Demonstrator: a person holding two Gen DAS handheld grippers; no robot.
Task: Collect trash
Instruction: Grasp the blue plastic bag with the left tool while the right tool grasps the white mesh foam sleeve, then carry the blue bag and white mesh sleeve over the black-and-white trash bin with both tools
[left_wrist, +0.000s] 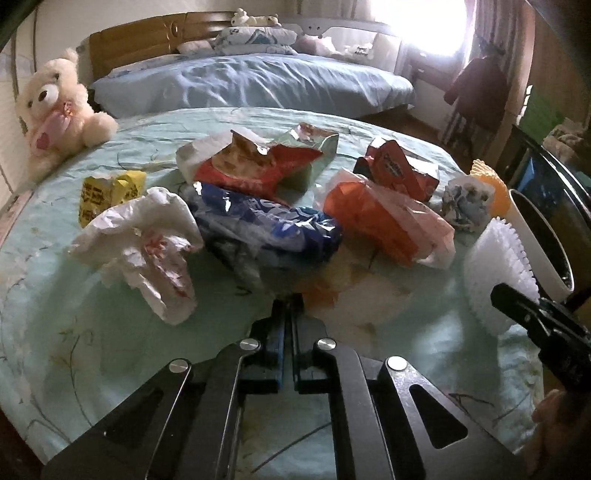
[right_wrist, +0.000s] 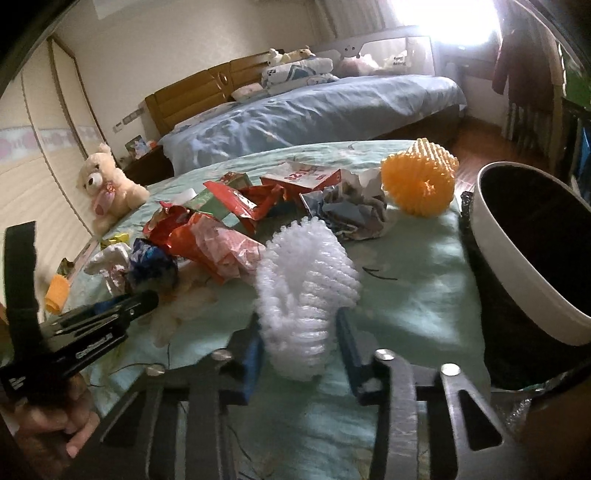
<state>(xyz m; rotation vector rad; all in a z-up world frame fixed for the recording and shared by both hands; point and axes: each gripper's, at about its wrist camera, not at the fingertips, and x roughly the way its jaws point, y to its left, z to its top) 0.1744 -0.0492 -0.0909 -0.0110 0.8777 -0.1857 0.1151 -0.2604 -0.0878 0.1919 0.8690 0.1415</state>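
Glossy crinkled plastic wrappers (left_wrist: 266, 229) lie on a matt printed tablecloth (left_wrist: 110, 332). The white foam net (right_wrist: 306, 288) looks ribbed; the teddy bear (left_wrist: 59, 110), plush.

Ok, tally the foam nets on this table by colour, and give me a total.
White foam net: 1
Orange foam net: 1
Total: 2
A small orange piece at the table's far left edge is too blurred to class, so it is left out.
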